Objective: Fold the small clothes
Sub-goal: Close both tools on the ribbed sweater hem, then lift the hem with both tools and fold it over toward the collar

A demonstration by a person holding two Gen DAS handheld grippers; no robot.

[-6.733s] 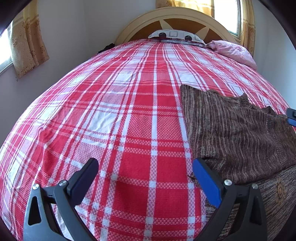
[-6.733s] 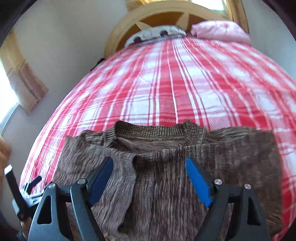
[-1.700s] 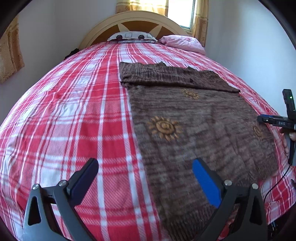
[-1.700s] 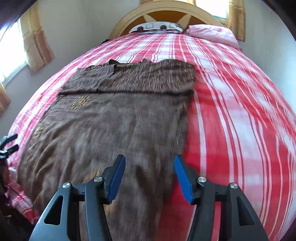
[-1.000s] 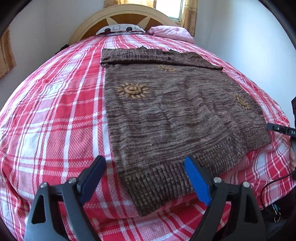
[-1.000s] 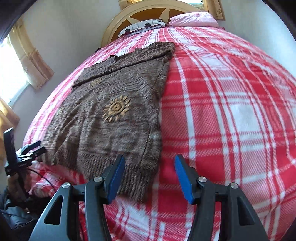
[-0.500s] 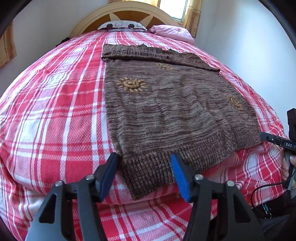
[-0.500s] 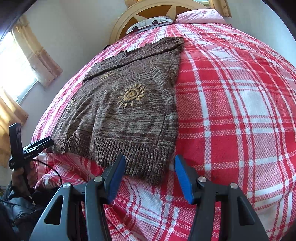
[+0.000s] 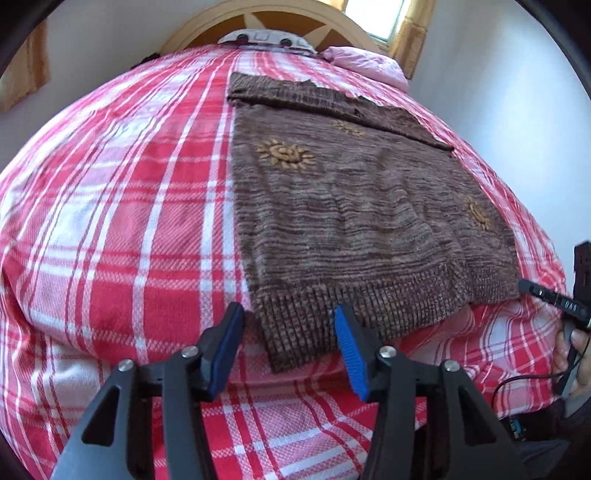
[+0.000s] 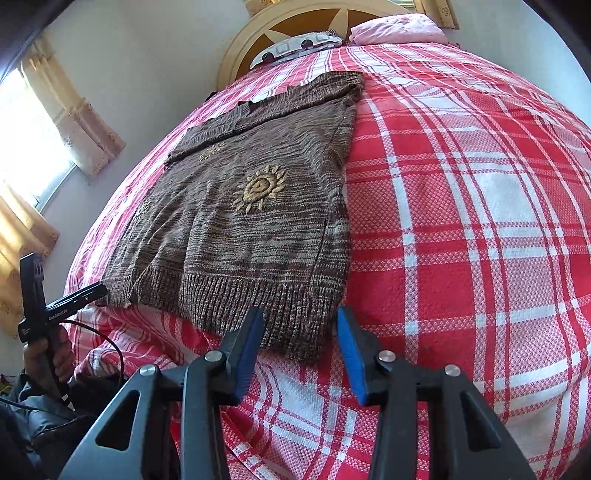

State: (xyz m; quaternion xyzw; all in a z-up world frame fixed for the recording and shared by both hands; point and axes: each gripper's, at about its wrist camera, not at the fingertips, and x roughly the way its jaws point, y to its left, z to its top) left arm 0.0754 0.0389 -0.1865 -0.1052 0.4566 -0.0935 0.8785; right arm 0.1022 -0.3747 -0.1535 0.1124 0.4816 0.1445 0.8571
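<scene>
Nearest in the left wrist view, the left gripper (image 9: 288,338) points down at the near left corner of the brown sweater (image 9: 354,206). Its blue pads (image 9: 349,350) stand on each side of the ribbed hem corner and the jaws are closing, but the pads do not press the knit yet; a gap is seen on both sides. At the right edge of this view a hand (image 9: 576,354) holds the other tool with a black cable.

In the right wrist view, the right gripper (image 10: 299,341) is at the near right corner of the same sweater (image 10: 258,206). The hem corner hangs a little over the edge of the bed between its blue pads (image 10: 347,347), and these jaws are closing too, also with space left to the fabric. At the far left a hand (image 10: 50,354) holds the left tool.

The sweater lies flat on the red and white plaid bedspread (image 9: 122,206), hem toward the cameras, with yellow sun patterns (image 10: 260,188) on it. Its upper part is folded across near the far end. Behind it lie a patterned pillow (image 10: 295,44) and a pink pillow (image 10: 397,26) against the wooden headboard (image 9: 280,22). Curtains (image 10: 74,110) hang at the window on the left wall.
</scene>
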